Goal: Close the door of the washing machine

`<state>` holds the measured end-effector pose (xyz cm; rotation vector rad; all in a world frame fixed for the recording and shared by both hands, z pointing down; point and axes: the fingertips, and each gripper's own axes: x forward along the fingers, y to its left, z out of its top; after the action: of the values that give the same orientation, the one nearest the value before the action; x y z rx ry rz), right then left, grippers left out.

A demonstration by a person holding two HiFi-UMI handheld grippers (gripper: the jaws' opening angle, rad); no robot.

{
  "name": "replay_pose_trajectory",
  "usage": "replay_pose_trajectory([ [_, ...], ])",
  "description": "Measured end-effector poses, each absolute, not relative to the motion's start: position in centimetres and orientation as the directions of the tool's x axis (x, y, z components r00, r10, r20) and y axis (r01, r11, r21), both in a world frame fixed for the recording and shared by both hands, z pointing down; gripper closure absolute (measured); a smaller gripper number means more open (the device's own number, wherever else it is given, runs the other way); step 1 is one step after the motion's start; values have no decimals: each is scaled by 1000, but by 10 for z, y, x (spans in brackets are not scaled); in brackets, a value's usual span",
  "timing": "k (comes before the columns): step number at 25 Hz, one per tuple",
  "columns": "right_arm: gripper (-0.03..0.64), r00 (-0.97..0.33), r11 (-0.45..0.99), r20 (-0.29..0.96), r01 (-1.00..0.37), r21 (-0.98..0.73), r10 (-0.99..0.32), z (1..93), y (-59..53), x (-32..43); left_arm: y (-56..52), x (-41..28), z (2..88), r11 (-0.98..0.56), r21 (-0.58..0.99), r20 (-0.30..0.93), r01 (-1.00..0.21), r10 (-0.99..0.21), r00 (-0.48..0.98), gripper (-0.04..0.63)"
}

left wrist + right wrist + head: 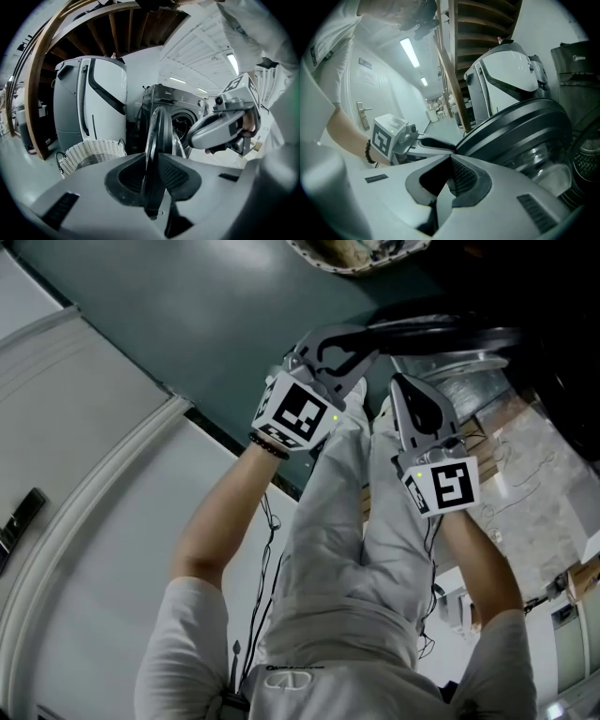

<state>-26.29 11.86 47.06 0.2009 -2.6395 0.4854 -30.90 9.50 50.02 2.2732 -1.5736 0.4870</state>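
Observation:
The washing machine (174,105) is dark grey, and its round door (157,129) stands open, edge-on in the left gripper view. My left gripper (152,157) is shut on the door's rim, which runs up between the two pads. In the head view the left gripper (361,338) reaches the dark door (450,334) from the left. My right gripper (450,161) is shut with nothing in it, and hangs beside the door (520,131), close to its glass bowl (553,176). The drum opening (183,124) shows behind the door.
A white wicker laundry basket (91,154) stands on the floor left of the machine. Behind it is a tall white and grey appliance (89,101). Wooden stair beams (454,70) rise overhead. The person's legs (361,521) are below the grippers.

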Motion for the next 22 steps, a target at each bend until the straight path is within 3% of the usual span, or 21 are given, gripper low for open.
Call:
replay_pose_trajectory([
  [13,604,-880,909,462,-275,-314,-107,478,118,-253,90,-303,509,-443,-3,479,-896,-787,388,531],
  [22,604,-860,897,487,-327,-299,-152,485,121,-228,98,-281,511,-420,7,496,-908,-787,368,534],
])
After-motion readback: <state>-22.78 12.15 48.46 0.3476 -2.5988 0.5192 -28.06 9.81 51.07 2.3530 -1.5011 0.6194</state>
